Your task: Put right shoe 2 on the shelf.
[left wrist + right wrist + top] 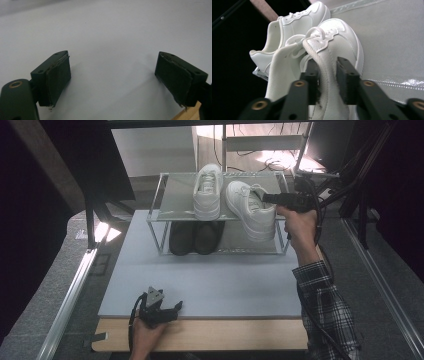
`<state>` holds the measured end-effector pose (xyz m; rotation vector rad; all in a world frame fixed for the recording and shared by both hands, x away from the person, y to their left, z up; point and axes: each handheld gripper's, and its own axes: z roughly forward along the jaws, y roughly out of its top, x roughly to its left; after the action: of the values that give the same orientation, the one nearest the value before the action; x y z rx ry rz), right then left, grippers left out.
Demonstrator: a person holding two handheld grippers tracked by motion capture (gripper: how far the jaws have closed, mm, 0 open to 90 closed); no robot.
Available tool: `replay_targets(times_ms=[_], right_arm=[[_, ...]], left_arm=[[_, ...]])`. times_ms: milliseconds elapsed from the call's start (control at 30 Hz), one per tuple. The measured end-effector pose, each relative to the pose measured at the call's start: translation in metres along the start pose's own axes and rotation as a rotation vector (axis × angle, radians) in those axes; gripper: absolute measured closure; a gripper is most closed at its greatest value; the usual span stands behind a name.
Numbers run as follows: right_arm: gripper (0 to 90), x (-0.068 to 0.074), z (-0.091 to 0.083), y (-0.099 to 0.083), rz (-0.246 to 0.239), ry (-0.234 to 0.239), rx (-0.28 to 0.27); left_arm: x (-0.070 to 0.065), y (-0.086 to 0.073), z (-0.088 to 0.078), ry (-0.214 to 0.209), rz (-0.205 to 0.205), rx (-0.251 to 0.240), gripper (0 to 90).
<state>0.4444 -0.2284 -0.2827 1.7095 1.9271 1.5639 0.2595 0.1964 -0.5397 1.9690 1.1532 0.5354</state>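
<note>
Right gripper (327, 82) at the collar of a white sneaker (332, 50), jaws parted either side of the padded heel rim, one pad against the lining, the other standing just clear of the outer wall; no firm clamp visible. Sneaker resting on the top shelf of a metal shoe rack (165, 215), toe angled toward the front edge, its mate (207, 192) just beside it to the left. Pair of black shoes (196, 237) on the lower shelf beneath. Left gripper (112, 82) low over the grey mat (210, 285) at the near edge of the counter (225, 335), jaws spread wide, nothing between them.
</note>
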Motion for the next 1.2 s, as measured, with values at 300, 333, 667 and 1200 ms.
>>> replay_targets(times_ms=[300,333,667,1200], right_arm=[[60.5,-0.006,-0.02,0.002,-0.022,0.002,-0.04],[60.2,-0.006,-0.023,0.002,-0.028,-0.001,-0.043],[62.2,-0.008,-0.052,-0.016,-0.14,-0.034,-0.03],[89.5,-0.017,-0.068,-0.079,-0.18,0.104,0.02]], left_arm=[[0.0,0.0,0.0,0.0,0.001,0.0,12.9],[0.0,0.0,0.0,0.0,0.001,0.0,12.9],[0.0,0.0,0.0,0.0,0.0,0.0,12.9],[0.0,0.0,0.0,0.001,-0.001,-0.002,13.0]])
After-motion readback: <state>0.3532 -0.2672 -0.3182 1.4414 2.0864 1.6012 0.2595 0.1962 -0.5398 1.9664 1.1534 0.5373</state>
